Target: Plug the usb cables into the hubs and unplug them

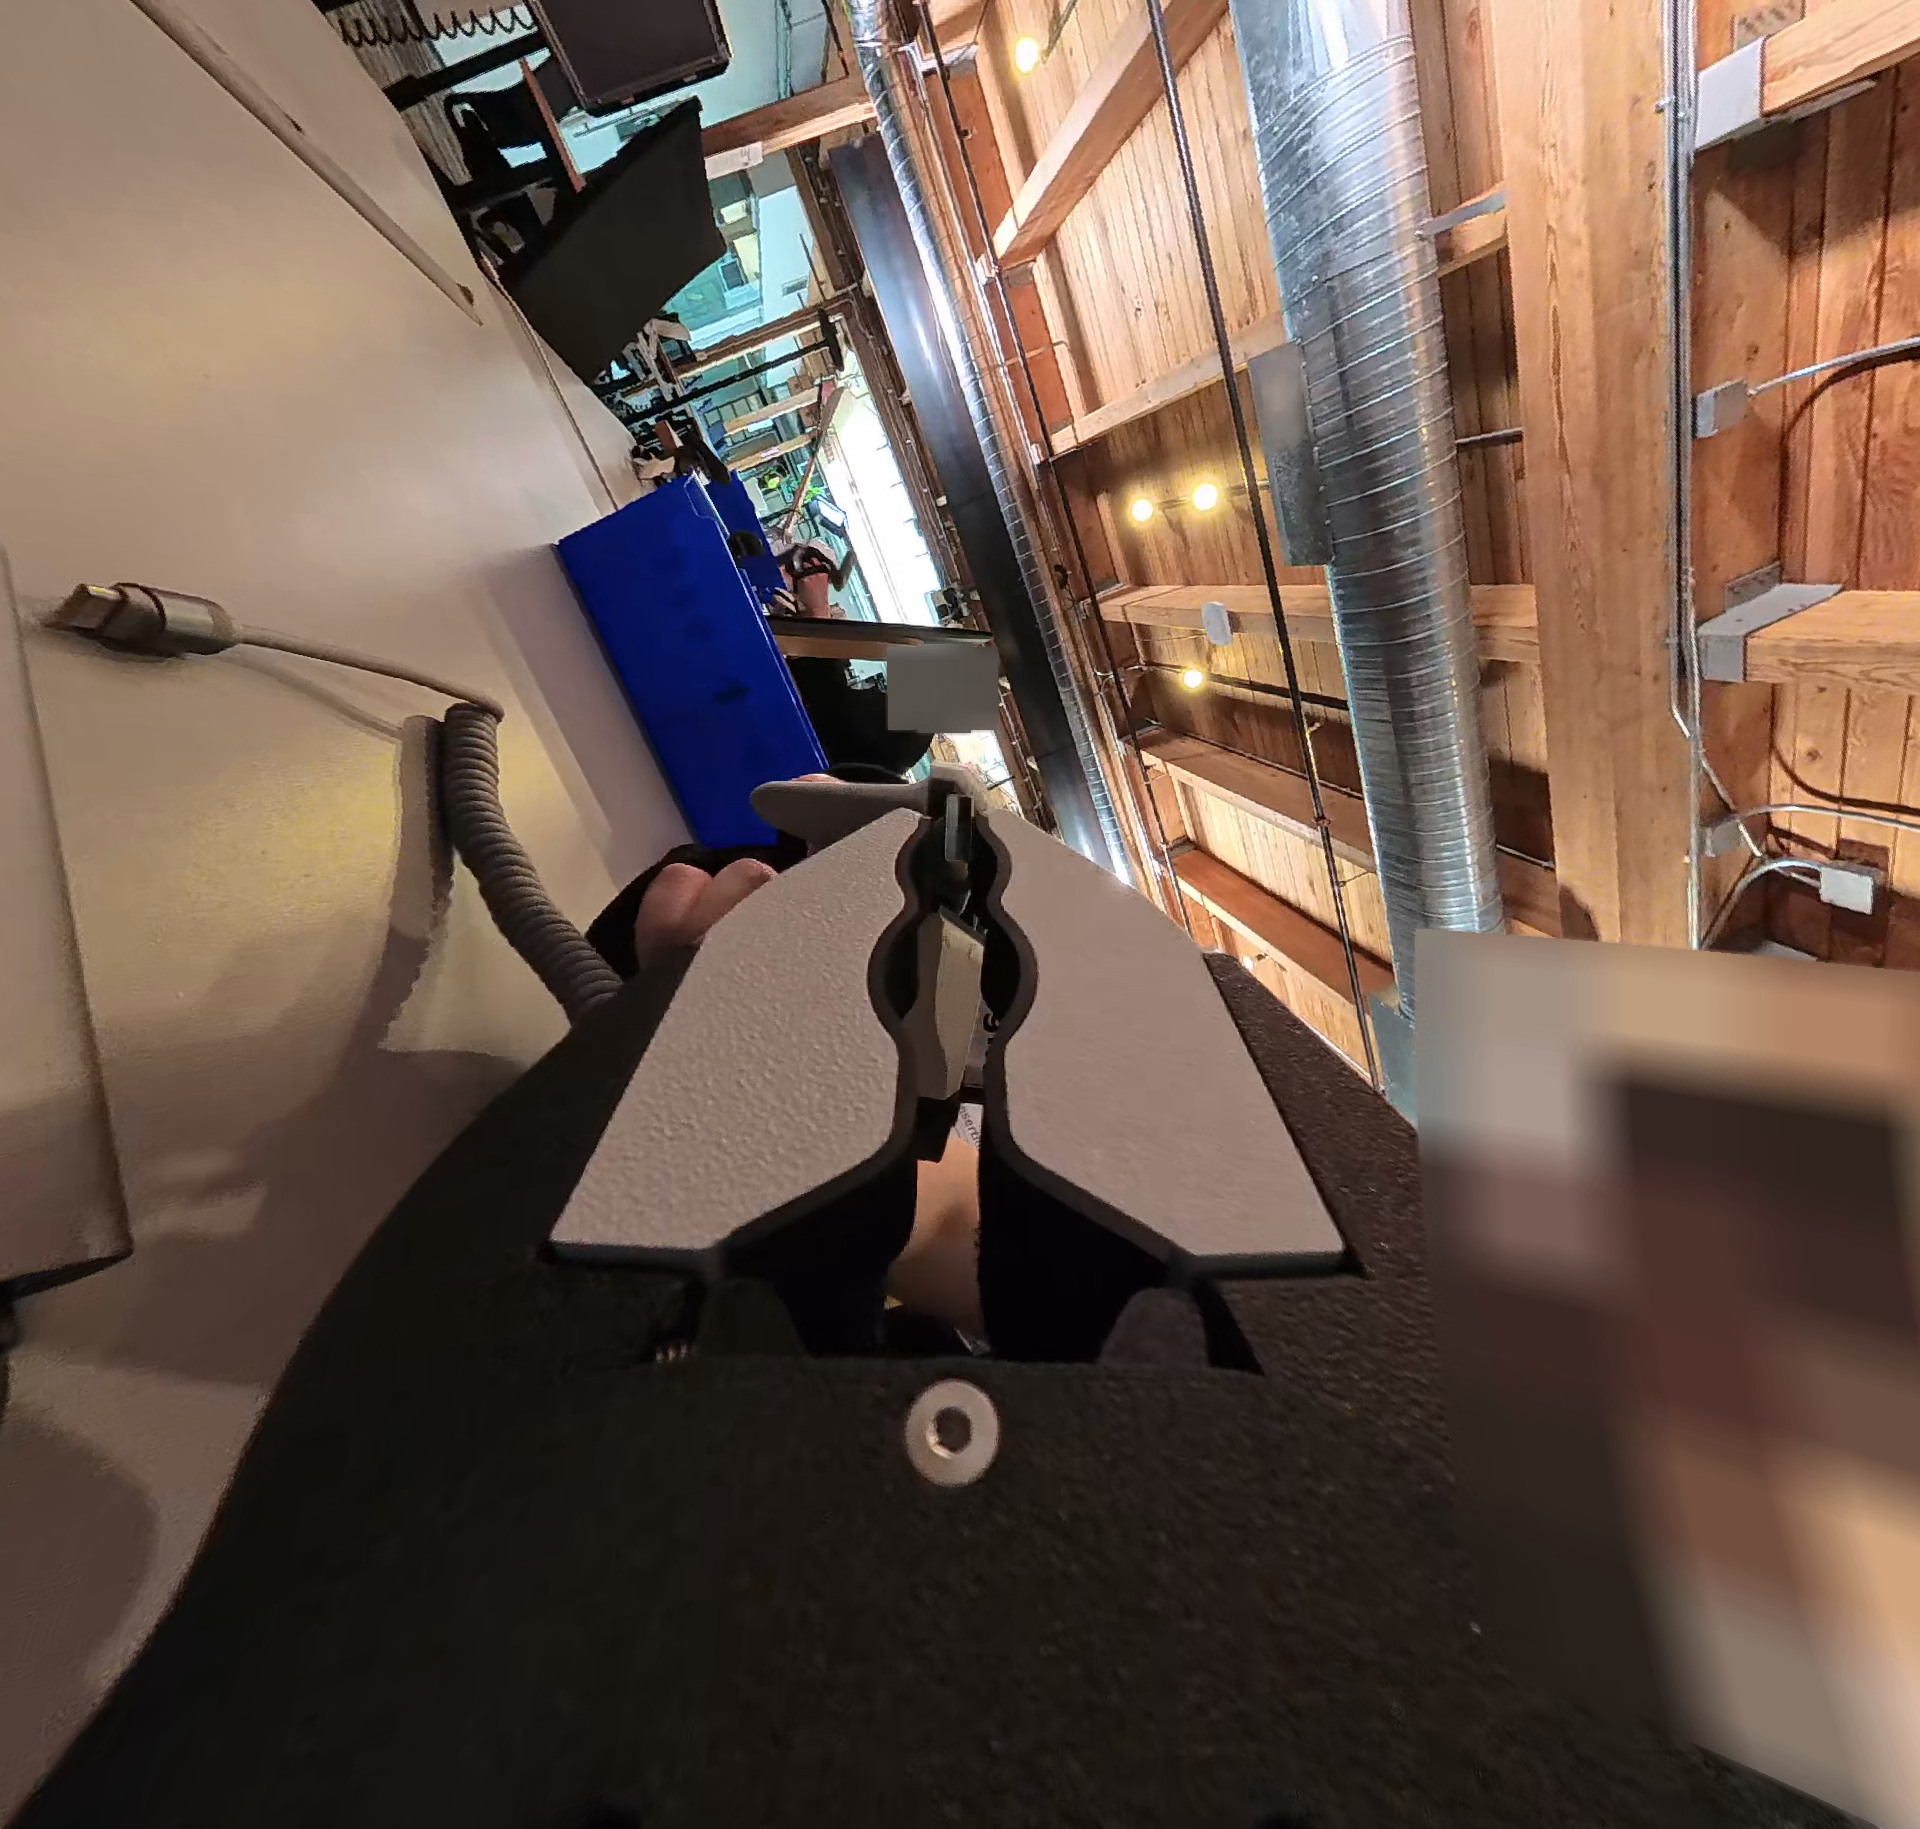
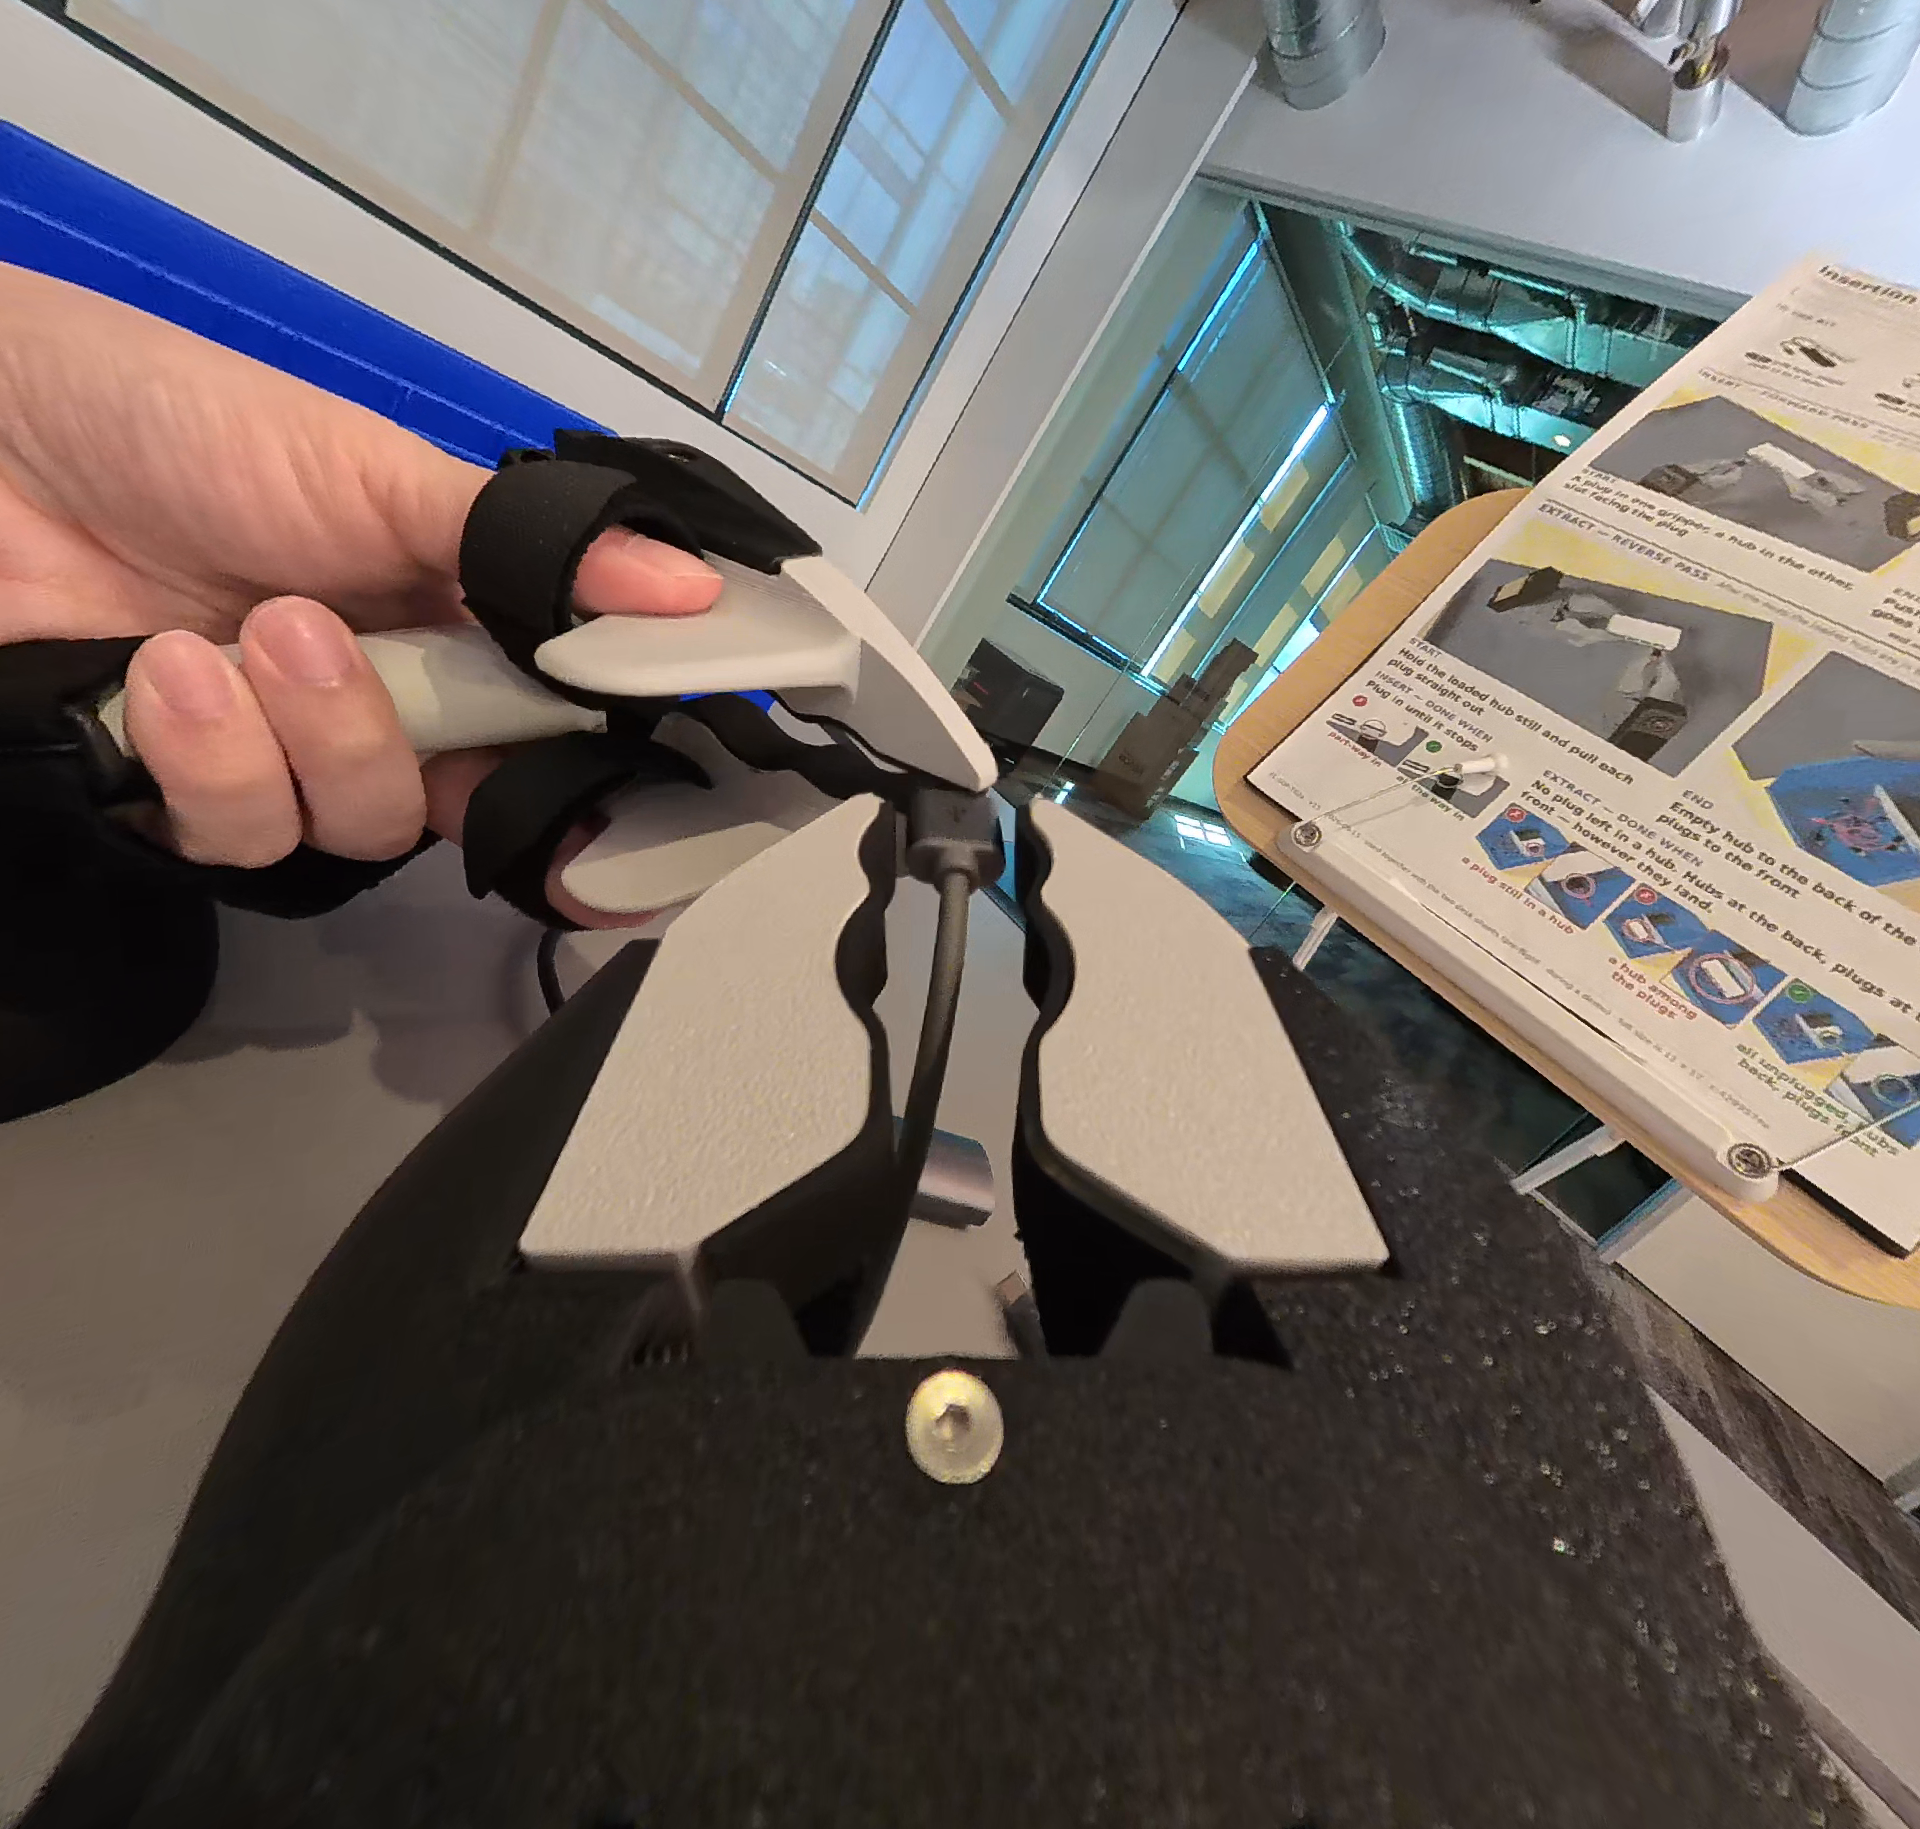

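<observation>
As the two hand-held tools meet above a white table (image 1: 260, 377), the left gripper (image 1: 951, 815) is clenched on a pale hub (image 1: 951, 1000), which sits deep between its fingers with one end toward the tips. Opposite it, the right gripper (image 2: 951, 815) pinches a dark usb plug (image 2: 940, 834) at its tips, the black cable (image 2: 935, 1010) trailing back between the fingers toward the camera. Plug and hub come nose to nose where the tools touch. A dark piece shows at the hub's front end in the left wrist view, but whether the plug is seated, partly in or just outside cannot be told.

By that reading the task sits in the middle of one plug-and-hub cycle, either the push in or the pull out. At least one more lead waits: a grey braided cable (image 1: 520, 896) lies on the table, its metal plug (image 1: 135, 618) free and well apart from the tools.

A bare hand (image 2: 260, 574) strapped into black bands grips the left tool. A blue bin (image 1: 686, 657) stands just behind the meeting point, and an instruction sheet (image 2: 1621, 740) on a wooden board leans to the right. Nothing blocks the joint itself. The likeliest trouble is poor alignment, since the tools' own fingers hide the port from both cameras.
</observation>
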Motion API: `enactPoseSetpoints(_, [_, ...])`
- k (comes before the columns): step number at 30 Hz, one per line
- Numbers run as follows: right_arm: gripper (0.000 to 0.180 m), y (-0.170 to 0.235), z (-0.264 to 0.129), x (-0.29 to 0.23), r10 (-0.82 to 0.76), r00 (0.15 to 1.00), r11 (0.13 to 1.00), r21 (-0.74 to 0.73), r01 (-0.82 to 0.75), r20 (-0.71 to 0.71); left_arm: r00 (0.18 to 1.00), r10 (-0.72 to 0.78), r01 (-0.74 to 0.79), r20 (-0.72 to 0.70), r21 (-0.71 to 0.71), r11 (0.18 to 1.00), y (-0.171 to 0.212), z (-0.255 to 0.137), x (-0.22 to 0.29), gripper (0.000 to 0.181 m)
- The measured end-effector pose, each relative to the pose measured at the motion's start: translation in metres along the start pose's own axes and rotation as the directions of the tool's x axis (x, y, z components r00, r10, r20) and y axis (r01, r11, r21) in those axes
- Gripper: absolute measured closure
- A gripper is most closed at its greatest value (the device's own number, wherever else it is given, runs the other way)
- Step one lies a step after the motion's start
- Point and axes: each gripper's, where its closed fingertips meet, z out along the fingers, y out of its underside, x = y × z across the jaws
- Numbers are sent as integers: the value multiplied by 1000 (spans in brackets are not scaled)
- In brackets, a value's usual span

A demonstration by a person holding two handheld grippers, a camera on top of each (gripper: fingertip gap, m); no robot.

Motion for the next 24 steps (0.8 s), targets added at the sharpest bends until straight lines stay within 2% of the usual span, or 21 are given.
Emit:
enactPoseSetpoints(16, [162, 0, 1, 2, 14, 1000, 1000, -12, -14, -17, 1000, -4, 4, -14, 19, 1000, -2, 1, 1, 175])
enactPoseSetpoints(24, [163, -6, -1, 1, 64, 998, 998, -1, -64, 28, 999, -20, 21, -47, 12, 1000, -2, 2, 5, 175])
